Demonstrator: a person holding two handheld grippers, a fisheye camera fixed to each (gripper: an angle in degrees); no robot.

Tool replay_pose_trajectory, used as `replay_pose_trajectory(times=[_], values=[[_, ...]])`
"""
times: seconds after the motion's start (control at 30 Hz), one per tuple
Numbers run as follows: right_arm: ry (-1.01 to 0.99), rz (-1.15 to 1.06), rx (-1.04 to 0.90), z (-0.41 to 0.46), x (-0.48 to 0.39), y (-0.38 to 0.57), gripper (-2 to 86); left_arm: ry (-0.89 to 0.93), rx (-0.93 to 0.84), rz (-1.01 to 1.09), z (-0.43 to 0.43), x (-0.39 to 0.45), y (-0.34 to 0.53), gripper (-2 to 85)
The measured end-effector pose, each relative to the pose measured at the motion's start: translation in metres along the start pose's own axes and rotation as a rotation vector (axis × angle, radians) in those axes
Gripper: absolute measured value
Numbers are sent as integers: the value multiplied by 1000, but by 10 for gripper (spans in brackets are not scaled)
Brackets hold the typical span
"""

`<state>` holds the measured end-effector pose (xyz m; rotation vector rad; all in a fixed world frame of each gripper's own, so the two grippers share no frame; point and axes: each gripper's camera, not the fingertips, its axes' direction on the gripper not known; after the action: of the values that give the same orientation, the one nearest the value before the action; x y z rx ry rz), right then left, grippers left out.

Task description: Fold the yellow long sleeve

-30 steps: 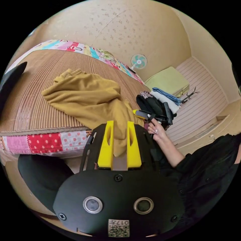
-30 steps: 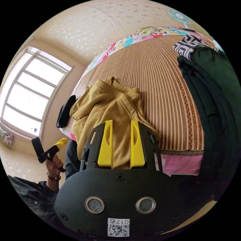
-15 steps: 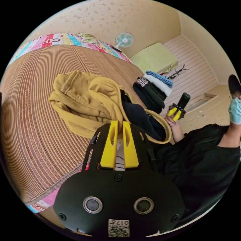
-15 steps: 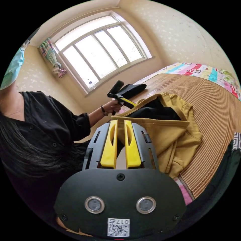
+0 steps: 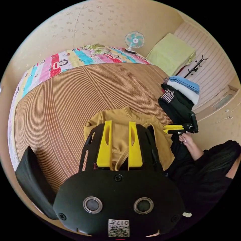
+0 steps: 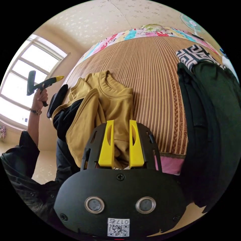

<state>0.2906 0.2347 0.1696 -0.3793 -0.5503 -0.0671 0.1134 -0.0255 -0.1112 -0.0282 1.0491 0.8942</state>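
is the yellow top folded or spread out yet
Neither: the mustard yellow long sleeve top lies bunched on the brown striped mat, neckline up, its hem hanging off the edge.

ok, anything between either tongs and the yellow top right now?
Nothing visible. The yellow top lies bunched at the mat's near edge, right in front of the open left tongs; in the right gripper view it sits just beyond the open right tongs. The stack of dark clothes sits off to one side.

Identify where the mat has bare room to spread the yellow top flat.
Free: the striped mat between the yellow top and the patchwork quilt. Crowded: the folded clothes stack at one side, and the near edge.
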Motion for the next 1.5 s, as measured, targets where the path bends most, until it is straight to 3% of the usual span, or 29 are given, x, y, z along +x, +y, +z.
replay_pose_trajectory(times=[0.13,0.2,0.27,0.33,0.47,0.57,0.63,0.7,0.8,0.97,1.03,1.13,1.3,1.37,1.5], values=[[102,-7,-4,34,-19,16,114,-273,-329,63,99,-1,-77,134],[127,-20,-29,50,-27,19,95,-304,-450,56,132,-4,-75,134],[162,-68,-88,68,-38,21,64,-257,-390,37,125,4,-66,111],[167,-85,-113,85,-46,21,45,-255,-439,49,123,27,-44,61],[152,-59,33,64,-58,18,34,-529,-477,182,94,86,9,37],[161,-115,215,14,-85,16,29,-491,-100,63,-25,125,67,28],[189,-190,407,-34,-121,26,28,-288,297,-99,-143,146,132,24],[254,-231,579,-72,-152,41,28,-166,583,-176,-218,165,187,21],[267,-239,860,-132,-188,65,28,-193,959,-82,-309,220,259,19],[151,-258,1095,-186,-223,71,26,-148,1207,-151,-380,261,276,19],[67,-262,1254,-214,-231,104,26,-74,1383,-73,-405,288,291,20],[28,-264,1406,-237,-237,148,26,-115,1500,-61,-424,320,306,22],[182,-306,1311,-250,-246,104,30,-318,1337,-143,-430,309,248,25],[218,-316,1173,-242,-240,37,33,-315,1232,-197,-422,263,201,28],[327,-254,737,-163,-205,-203,51,-264,922,-349,-362,90,49,48]])
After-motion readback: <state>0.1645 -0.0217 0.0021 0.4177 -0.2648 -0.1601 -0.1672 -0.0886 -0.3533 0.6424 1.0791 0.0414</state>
